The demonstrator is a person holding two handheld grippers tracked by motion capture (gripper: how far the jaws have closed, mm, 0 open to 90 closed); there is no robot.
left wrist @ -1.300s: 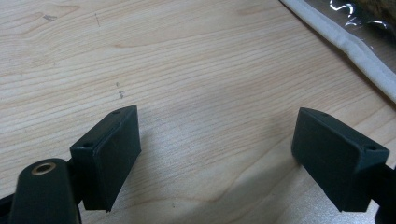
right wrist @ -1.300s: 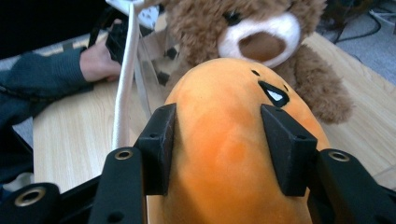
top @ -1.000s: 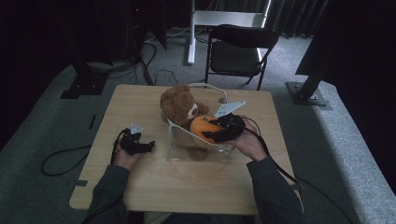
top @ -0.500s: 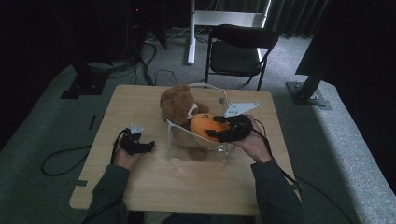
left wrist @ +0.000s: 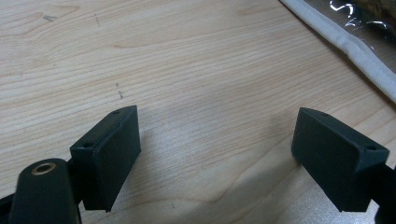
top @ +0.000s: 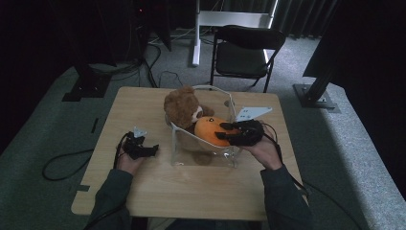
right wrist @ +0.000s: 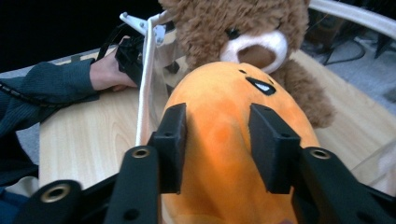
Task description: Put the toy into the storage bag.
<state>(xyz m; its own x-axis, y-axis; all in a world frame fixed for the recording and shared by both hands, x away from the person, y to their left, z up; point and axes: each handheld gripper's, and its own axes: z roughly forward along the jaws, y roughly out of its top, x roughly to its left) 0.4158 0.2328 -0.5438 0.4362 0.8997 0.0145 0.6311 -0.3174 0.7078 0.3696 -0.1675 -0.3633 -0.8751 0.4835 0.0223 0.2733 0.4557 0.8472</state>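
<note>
I see one counter (top: 143, 191), a rectangle of pale wood with fine grain, with rounded corners. On it stands one clear plastic bag (top: 178, 146) with a white fabric edge and a thin white handle; it is stiff and shiny and sits in the middle. Inside the bag are two soft toys. The brown bear (top: 181, 106) is fluffy, with a cream muzzle, and it sits at the far left of the bag. The orange plush (top: 214, 130) is smooth and egg-shaped, with a small black face, and it lies just to the right of the bear, touching it.

I have two claws, both black with flat rectangular pads. My right claw (right wrist: 219, 140) reaches over the right side of the bag; its jaws have just been closing, and the pads now press on both sides of the orange plush. My left claw (left wrist: 224, 154) rests near the left side of the counter, jaws wide apart, holding nothing.
</note>
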